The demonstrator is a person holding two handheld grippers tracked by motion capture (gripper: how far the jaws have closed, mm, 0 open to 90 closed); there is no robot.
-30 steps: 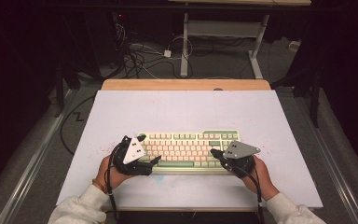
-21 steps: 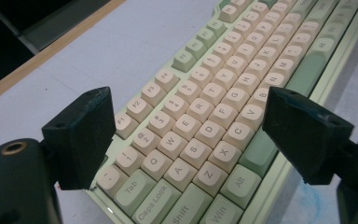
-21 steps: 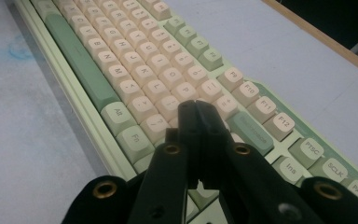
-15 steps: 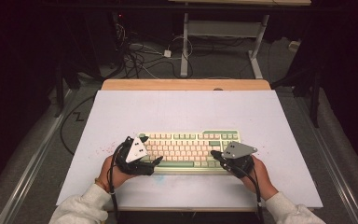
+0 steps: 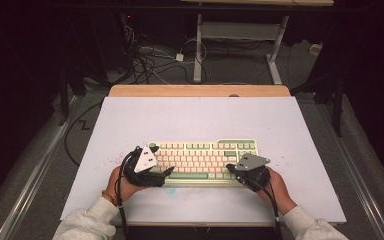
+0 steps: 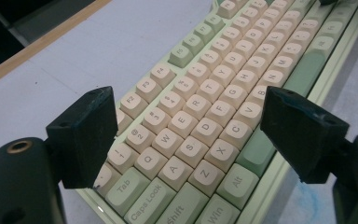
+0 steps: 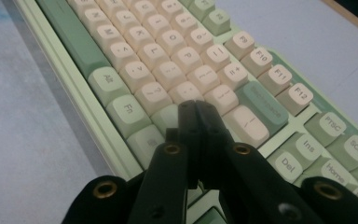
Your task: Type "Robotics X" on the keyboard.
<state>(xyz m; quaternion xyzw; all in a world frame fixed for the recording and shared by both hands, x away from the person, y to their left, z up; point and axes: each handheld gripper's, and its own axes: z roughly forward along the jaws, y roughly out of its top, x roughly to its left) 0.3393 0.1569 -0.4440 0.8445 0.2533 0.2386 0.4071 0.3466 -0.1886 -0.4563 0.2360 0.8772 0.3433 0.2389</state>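
Here, left tongs (image 6: 182, 135) gape, right tongs (image 7: 196, 116) clenched empty over glossy rounded keyboard (image 5: 205, 157).

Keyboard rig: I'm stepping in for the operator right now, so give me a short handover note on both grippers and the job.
Left gripper: jaws open wide, hovering over the keyboard's left end, nothing between them.
Right gripper: jaws shut, empty, tip over the keys at the right end of the main block; whether it touches a key cannot be told.
Keyboard: flat near the front of the white table.
Done: both grippers are at the keyboard.
Left: probably pressing keys with the shut right tip.
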